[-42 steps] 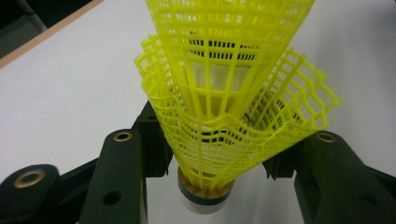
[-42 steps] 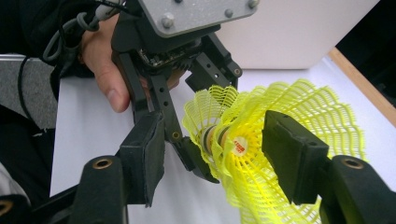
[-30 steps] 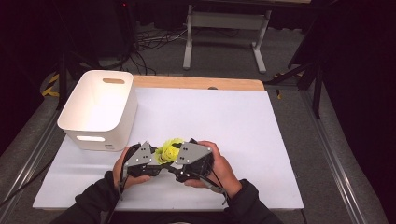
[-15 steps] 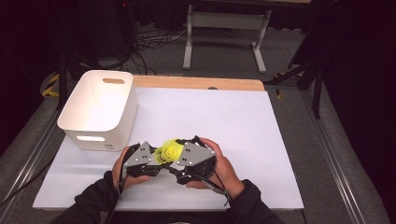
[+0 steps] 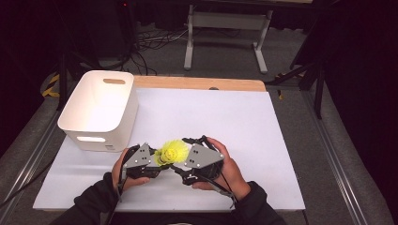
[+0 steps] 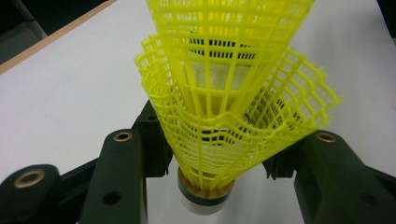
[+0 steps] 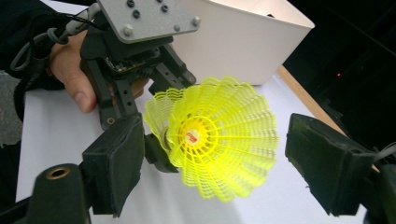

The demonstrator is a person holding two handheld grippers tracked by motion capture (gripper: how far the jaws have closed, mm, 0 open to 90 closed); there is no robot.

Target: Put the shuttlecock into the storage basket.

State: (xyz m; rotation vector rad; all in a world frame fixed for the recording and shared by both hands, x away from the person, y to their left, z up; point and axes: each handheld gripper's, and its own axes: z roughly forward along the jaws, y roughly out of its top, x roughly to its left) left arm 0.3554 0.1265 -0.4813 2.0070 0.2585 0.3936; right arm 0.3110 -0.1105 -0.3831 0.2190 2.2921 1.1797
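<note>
A: High view; both grippers meet near the front edge of the white table [image 5: 263,140], the yellow shuttlecocks [image 5: 171,151] between them; against the frames a second and half a second back, the pair has barely shifted; hands a little closer to the person, no more.

B: And the white bin [image 5: 101,110]?

A: Same place, left of the hands, apart from them.

B: Left gripper view?

A: Left gripper [image 6: 205,158] is clamped on the lower shuttlecock [image 6: 205,196], jaws pressing its skirt near the cork; a second skirt [image 6: 229,42] sits nested in it.

B: Right gripper view?

A: Right gripper [image 7: 210,154] stands wide, jaws either side of the upper skirt, touching nothing; holds nothing.

B: Meaning?

A: My judgement: the nested pair is steadied and the right jaws are positioned to close on the upper one; separation or seating not yet done.
</note>
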